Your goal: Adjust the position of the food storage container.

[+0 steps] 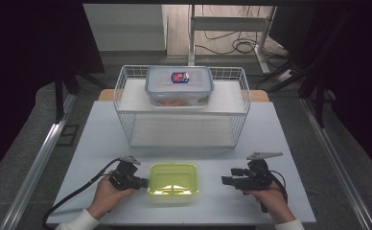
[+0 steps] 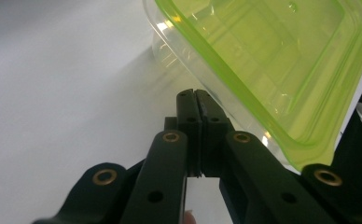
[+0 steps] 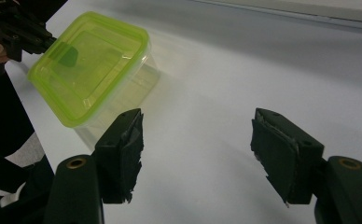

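Left tongs pressed together, touching green-lidded container at lower centre; right tongs spread, apart. Risk: pushing skids the light box across counter.

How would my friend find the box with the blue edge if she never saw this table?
Look at the white wire basket rack at the far side of the pale table. On its upper shelf sits a clear plastic box with a blue-rimmed lid. Unlike the clear box with a lime-green lid down between the grippers, it has a red-and-blue sticker on top.
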Demonstrator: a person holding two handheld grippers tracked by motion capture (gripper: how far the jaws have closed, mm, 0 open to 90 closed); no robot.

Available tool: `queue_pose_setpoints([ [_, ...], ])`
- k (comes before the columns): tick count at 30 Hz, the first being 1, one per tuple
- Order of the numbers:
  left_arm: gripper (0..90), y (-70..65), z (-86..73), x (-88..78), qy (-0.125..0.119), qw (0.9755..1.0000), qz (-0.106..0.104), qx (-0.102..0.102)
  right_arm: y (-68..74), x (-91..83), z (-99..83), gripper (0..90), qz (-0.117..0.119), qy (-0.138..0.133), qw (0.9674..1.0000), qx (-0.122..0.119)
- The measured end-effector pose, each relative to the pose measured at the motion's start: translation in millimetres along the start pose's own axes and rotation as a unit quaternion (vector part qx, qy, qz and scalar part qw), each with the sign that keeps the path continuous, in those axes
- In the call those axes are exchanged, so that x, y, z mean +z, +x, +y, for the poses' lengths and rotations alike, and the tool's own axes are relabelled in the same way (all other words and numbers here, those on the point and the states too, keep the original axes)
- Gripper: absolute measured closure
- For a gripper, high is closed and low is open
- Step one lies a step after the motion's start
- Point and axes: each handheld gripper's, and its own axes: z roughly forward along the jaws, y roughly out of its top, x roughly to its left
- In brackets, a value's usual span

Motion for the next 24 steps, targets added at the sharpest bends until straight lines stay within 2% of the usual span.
queue_pose_setpoints([
  [5,88.8,-3.6,3.8,5.7,-0.002,1.0000,-0.007,0.001,-0.9,-0.4,-0.4,34.6,-0.001,-0.001,1.0000,0.000],
  [14,90.0,-1.7,2.1,0.1,-0.012,0.9999,0.006,0.007,0.9,-0.7,-1.3,34.6,-0.002,-0.002,1.0000,-0.001],
  [18,90.0,-3.6,-0.9,-9.6,-0.017,0.9995,0.016,0.020,1.5,-0.3,-1.7,34.7,-0.006,0.000,1.0000,-0.003],
  [20,89.1,-2.3,-5.5,-19.5,-0.026,0.9993,0.017,0.019,2.5,0.9,-2.1,34.7,-0.009,0.003,0.9999,-0.004],
  [23,84.6,-1.4,-10.0,-27.6,-0.037,0.9986,0.033,0.021,3.8,2.0,-2.6,34.7,-0.011,0.006,0.9999,-0.007],
  [24,80.4,-0.8,-12.0,-31.5,-0.041,0.9982,0.038,0.019,5.0,2.9,-3.0,34.6,-0.012,0.007,0.9999,-0.008],
])
